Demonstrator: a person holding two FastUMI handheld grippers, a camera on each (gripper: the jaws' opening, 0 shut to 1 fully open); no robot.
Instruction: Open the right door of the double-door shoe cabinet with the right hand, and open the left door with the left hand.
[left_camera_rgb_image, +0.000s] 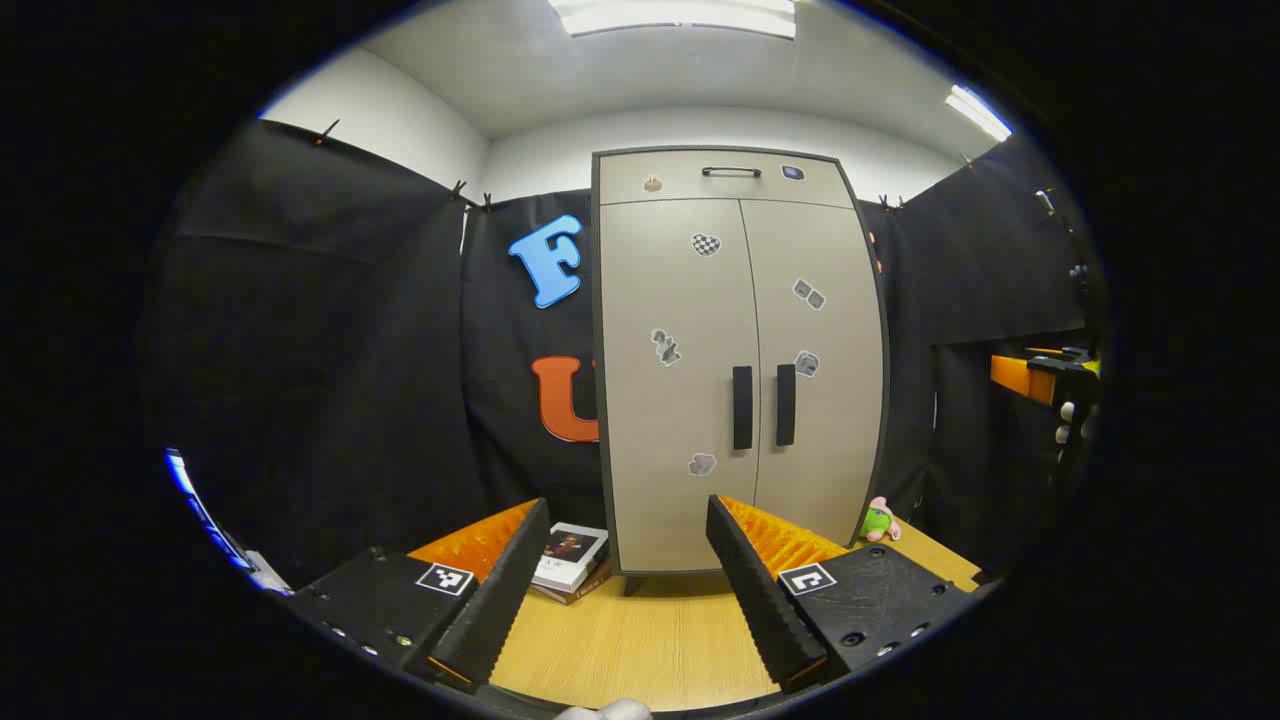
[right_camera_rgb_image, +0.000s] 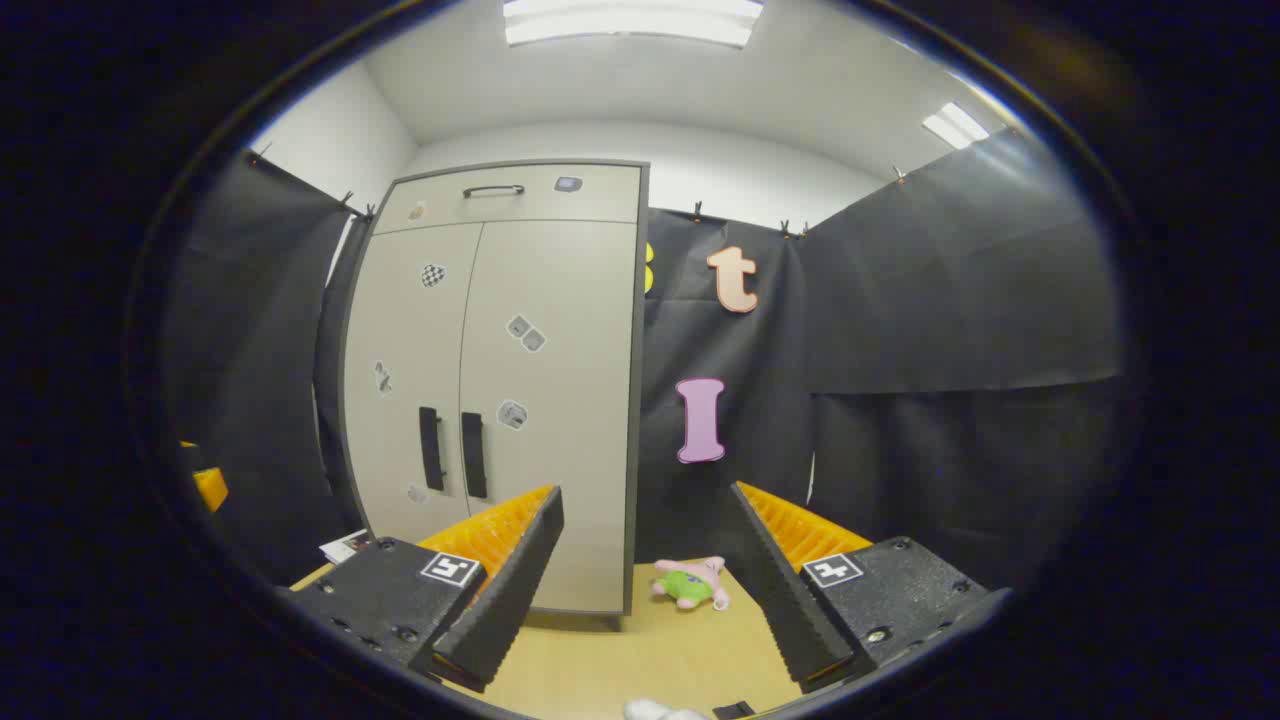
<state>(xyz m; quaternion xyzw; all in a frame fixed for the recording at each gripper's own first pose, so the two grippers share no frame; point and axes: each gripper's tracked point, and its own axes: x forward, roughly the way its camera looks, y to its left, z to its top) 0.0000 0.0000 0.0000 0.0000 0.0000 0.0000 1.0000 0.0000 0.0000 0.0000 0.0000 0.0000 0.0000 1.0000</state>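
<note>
Your shoe cabinet (left_camera_rgb_image: 735, 360) stands upright at the back of the counter (left_camera_rgb_image: 640, 650), taller than wide, its front facing you with both doors closed. The left door (left_camera_rgb_image: 675, 390) and right door (left_camera_rgb_image: 815, 380) meet at a centre seam, where two vertical handles (left_camera_rgb_image: 742, 407) sit side by side. Your left gripper (left_camera_rgb_image: 630, 585) points level at the cabinet, well short of it, fingers spread wide and holding nothing. Your right gripper (right_camera_rgb_image: 650, 585) aims past the cabinet's right edge, fingers equally wide and empty, with a plush toy (right_camera_rgb_image: 692, 583) on the counter between them.
</note>
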